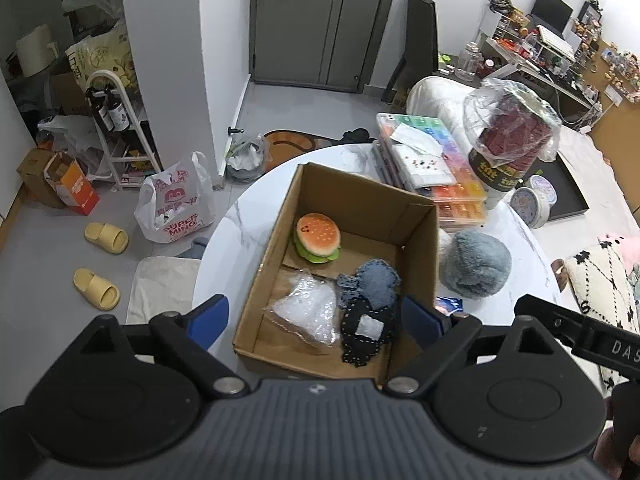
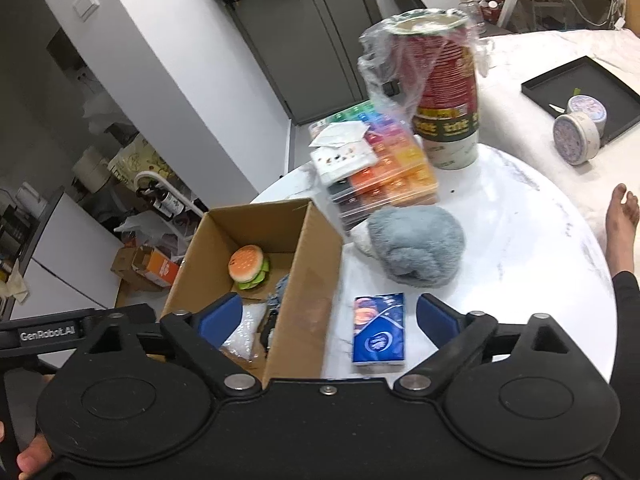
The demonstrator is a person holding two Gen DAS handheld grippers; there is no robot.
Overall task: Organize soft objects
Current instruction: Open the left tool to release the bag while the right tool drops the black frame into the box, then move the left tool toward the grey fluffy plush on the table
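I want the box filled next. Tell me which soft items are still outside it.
Two: the grey fluffy plush and the blue tissue pack, both on the white table beside the cardboard box. The burger plush is already inside.

In right wrist view the brown cardboard box (image 2: 304, 280) wall hides most of the clear plastic bag (image 2: 244, 330) & blue-black denim plush (image 2: 276, 300); stacked rainbow bead cases (image 2: 396, 168) blurred.

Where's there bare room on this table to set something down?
Bare marble table lies right of the grey plush and tissue pack, toward the near edge. The far side is crowded by the bead organizer and wrapped can; the cardboard box fills the left.
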